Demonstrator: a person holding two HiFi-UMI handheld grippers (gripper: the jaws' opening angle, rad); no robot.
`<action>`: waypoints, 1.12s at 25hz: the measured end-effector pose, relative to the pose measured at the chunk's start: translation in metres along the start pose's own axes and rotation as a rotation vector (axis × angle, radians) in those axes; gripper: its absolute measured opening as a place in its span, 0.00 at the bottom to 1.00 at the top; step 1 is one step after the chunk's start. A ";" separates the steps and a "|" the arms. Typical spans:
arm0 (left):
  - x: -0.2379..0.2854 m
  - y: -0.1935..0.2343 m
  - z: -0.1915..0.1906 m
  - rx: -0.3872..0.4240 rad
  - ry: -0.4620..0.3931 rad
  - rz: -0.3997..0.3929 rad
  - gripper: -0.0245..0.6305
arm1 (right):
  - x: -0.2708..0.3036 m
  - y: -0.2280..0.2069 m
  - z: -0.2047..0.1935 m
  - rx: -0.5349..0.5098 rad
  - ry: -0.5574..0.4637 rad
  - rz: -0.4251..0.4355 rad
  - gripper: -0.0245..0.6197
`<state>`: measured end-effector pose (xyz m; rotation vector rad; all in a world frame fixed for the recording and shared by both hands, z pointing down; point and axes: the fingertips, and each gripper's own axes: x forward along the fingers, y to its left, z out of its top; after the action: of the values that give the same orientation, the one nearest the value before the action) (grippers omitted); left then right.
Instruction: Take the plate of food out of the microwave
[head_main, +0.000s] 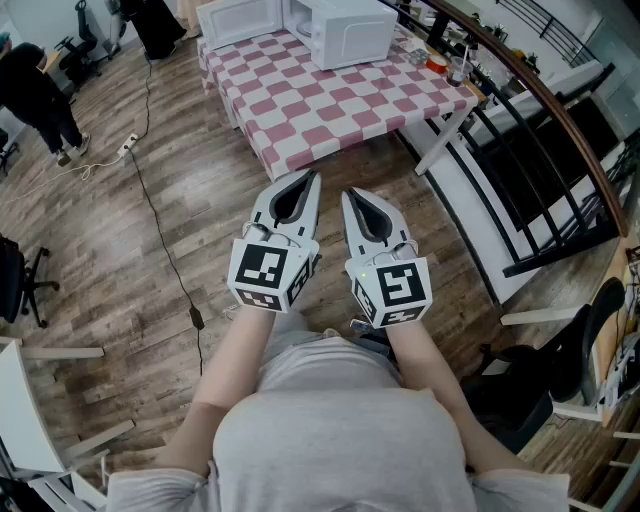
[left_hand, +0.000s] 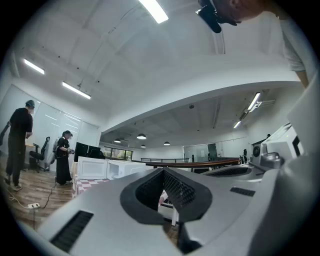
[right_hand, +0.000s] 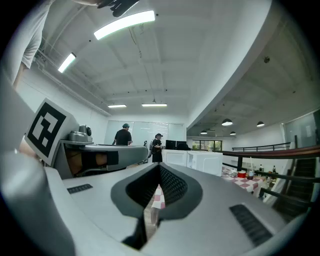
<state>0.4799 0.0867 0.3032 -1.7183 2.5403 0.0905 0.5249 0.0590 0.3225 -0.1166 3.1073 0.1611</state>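
Short of the bench's (head_main: 330, 100) corner, we hold left tool (head_main: 312, 176) and right tool (head_main: 349, 196) closed, empty, facing the microwave (head_main: 350, 35).

Light grey T-shirt (head_main: 335, 430), short sleeves (head_main: 135, 488).
Left gripper (head_main: 313, 176), right gripper (head_main: 349, 196): pale grey shells, long, pointy at front.
Black drop-shaped hole on top of each.
Black bumpy pads (left_hand: 179, 191) inside.
Dark slots (left_hand: 72, 230) along flat grey sides.
Left cube (head_main: 266, 273), right cube (head_main: 394, 288) at back ends: white, with big black square marks.
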 end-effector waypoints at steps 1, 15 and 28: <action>0.000 0.000 0.000 0.003 0.003 -0.004 0.04 | 0.000 0.000 -0.001 0.001 0.003 -0.003 0.08; 0.014 0.045 0.005 0.018 0.010 -0.052 0.04 | 0.042 0.003 0.000 0.029 -0.005 -0.071 0.08; 0.041 0.117 -0.004 0.011 0.030 -0.117 0.04 | 0.127 0.018 -0.005 0.048 0.005 -0.116 0.08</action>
<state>0.3559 0.0925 0.3046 -1.8739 2.4490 0.0443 0.3970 0.0666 0.3252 -0.2960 3.0956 0.0833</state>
